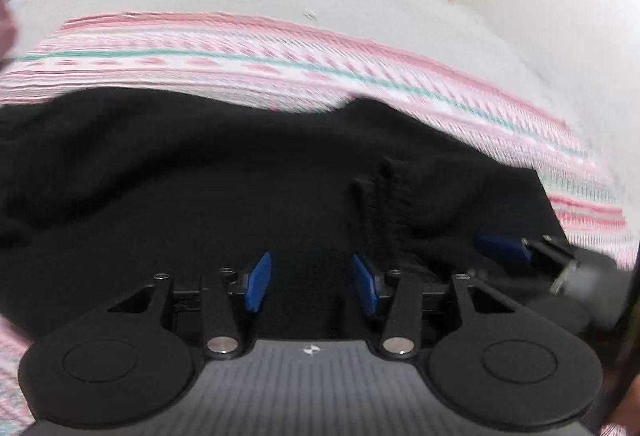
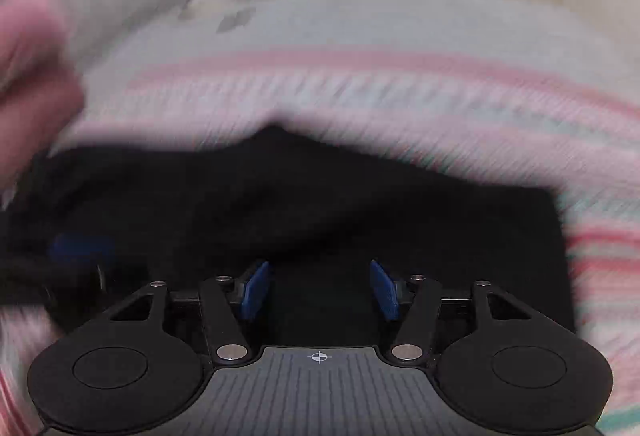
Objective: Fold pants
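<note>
hovering over the black pants (image 1: 240, 172) at lower centre on the striped blanket (image 1: 280, 52), we keep the left gripper (image 1: 311, 286) and right gripper (image 2: 320, 288) spread, pinching nothing. we judge both should pinch one edge evenly before folding.

Soft, even indoor light – no glare or hard shadows for me. My right wrist view smears heavily, worst from nine to three o'clock; my left is sharper. Both bend at the rims – corners vignette black.
</note>
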The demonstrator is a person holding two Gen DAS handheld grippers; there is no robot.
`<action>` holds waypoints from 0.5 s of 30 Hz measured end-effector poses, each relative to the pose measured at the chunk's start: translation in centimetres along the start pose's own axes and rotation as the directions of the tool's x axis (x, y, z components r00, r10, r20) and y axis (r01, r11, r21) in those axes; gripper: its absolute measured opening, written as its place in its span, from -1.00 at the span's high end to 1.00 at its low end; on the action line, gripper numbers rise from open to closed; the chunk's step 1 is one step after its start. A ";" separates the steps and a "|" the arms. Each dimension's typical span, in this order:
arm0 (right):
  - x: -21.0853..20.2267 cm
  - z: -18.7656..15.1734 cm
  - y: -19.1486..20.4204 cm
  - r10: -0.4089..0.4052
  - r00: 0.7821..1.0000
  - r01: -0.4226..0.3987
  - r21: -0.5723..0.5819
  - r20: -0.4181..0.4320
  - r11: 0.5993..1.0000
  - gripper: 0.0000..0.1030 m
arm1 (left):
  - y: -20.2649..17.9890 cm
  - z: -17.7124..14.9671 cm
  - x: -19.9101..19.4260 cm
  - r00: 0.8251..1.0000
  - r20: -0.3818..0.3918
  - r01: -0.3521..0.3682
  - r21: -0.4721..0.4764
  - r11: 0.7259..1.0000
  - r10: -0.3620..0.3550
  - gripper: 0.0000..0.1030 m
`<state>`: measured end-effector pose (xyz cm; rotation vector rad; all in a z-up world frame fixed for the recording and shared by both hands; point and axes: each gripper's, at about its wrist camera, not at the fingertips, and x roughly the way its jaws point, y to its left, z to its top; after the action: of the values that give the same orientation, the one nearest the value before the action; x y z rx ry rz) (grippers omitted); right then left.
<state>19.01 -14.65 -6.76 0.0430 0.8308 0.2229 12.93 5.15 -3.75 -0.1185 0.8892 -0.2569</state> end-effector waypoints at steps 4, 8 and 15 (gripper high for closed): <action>-0.2 -1.1 5.6 -0.154 0.985 0.165 -0.172 0.076 0.971 -0.15 | 5.1 0.4 -2.6 0.991 0.060 -0.114 -0.114 0.987 0.121 -0.59; -2.1 -0.5 8.5 -0.089 0.986 0.116 -0.196 0.141 0.974 -0.15 | 10.5 0.7 -4.3 0.983 0.071 -0.145 -0.282 0.948 0.172 -0.59; 0.5 -3.2 10.9 -0.070 0.997 0.077 -0.196 0.043 0.978 -0.25 | 18.5 -1.3 -7.1 0.993 0.114 0.046 -0.636 0.770 0.035 -0.54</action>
<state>15.00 -4.05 -7.90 -0.1699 0.7699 0.2331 10.83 24.92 -3.05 -0.7704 0.8252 0.0635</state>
